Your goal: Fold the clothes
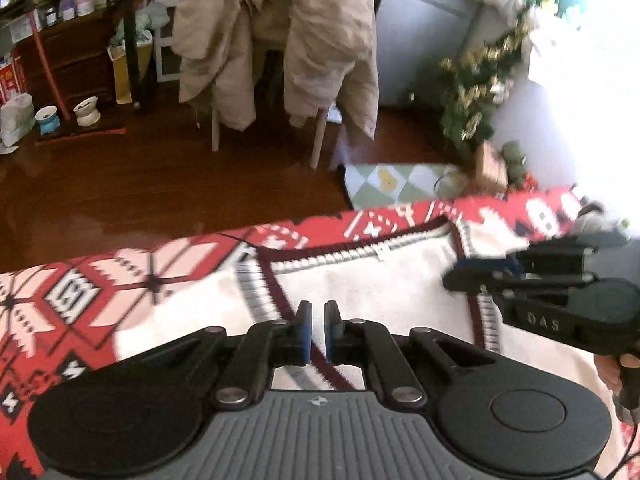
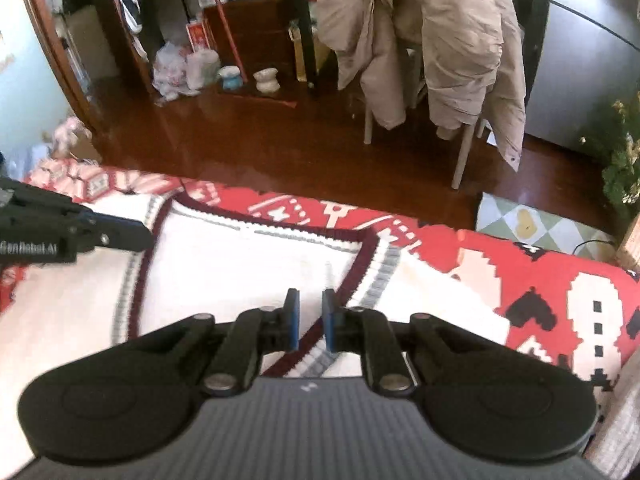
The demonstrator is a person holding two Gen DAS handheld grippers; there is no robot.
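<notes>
Now both grippers hover over cream knit sweater [image 1: 360,284] on red patterned blanket [image 1: 132,264]: left gripper [image 1: 318,330] clenched, empty; right gripper [image 2: 311,318] slightly parted, grasping nothing.

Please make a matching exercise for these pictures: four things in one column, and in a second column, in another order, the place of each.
Things:
1. cream knitted sweater with dark red trim
2. beige padded jacket
3. red patterned blanket
4. two small ceramic bowls

Places:
A. draped over a chair
B. spread under the garment
C. on the wooden floor by the shelves
D. lying flat on the blanket

Pairs: 1-D, 2-A, 3-B, 4-C
</notes>
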